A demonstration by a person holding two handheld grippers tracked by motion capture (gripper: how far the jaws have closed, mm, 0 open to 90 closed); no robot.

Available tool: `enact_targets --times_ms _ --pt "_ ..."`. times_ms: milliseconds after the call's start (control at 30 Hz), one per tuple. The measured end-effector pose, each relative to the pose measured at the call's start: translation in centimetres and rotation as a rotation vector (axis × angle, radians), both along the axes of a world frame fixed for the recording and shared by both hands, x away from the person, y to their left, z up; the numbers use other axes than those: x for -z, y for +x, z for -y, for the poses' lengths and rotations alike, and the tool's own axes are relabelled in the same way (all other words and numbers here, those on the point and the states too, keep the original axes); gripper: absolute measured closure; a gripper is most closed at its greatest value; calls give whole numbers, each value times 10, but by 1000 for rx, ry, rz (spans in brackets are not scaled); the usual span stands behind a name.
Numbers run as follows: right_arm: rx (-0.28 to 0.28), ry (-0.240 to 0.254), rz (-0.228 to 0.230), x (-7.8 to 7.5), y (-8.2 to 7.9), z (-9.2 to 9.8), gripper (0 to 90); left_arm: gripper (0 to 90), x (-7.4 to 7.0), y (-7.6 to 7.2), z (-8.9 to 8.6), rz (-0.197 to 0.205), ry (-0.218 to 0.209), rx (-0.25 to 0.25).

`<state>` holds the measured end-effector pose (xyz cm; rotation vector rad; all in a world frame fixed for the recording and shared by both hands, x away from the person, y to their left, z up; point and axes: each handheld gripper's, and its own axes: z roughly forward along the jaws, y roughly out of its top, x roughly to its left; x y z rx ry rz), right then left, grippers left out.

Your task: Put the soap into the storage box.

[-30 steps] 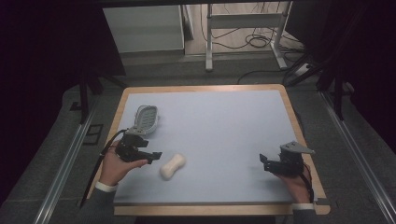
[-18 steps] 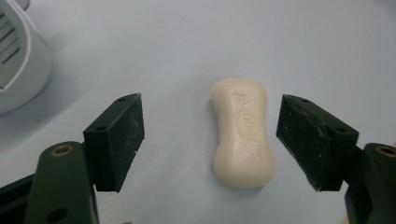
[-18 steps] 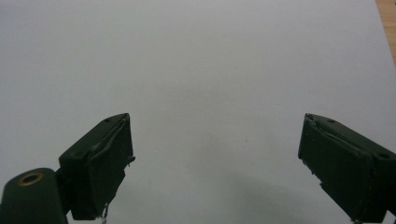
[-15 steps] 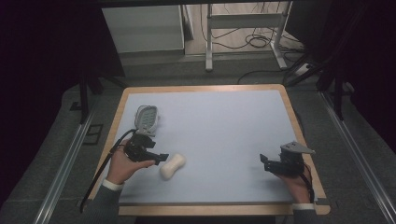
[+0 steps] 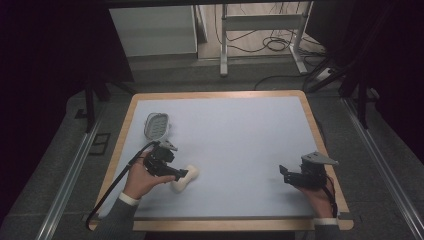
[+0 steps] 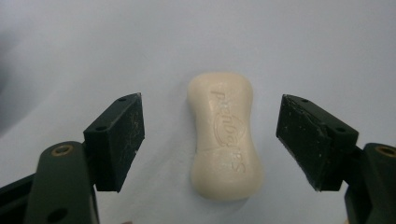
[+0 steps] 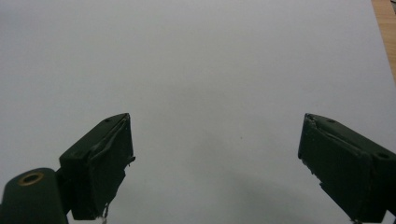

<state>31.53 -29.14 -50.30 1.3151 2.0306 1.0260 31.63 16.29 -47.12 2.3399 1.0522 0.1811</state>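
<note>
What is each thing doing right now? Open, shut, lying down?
Left gripper: open, jaws either side of the soap, not touching it.
Right gripper: open, holding nothing.
Soap bar: lying flat, lettering up.
Soap dish: on the table, nothing in it.

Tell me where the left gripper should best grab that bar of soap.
Probably at the narrowed waist of the bar of soap, one jaw on each long side. It lies flat lengthwise between the open jaws of the left gripper, so a straight approach from above should fit.
</note>
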Motion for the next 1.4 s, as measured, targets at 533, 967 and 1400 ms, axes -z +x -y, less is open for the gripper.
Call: enact_targets --times_ms 533,967,1400 --pt "3 -5 -5 1 0 -1 101 242 19 -1 18 -61 74 12" --pt "3 -10 -10 2 0 -1 101 253 31 3 25 -96 121 -10" --pt "2 -22 -14 4 1 -2 101 458 41 5 31 -102 157 -21"
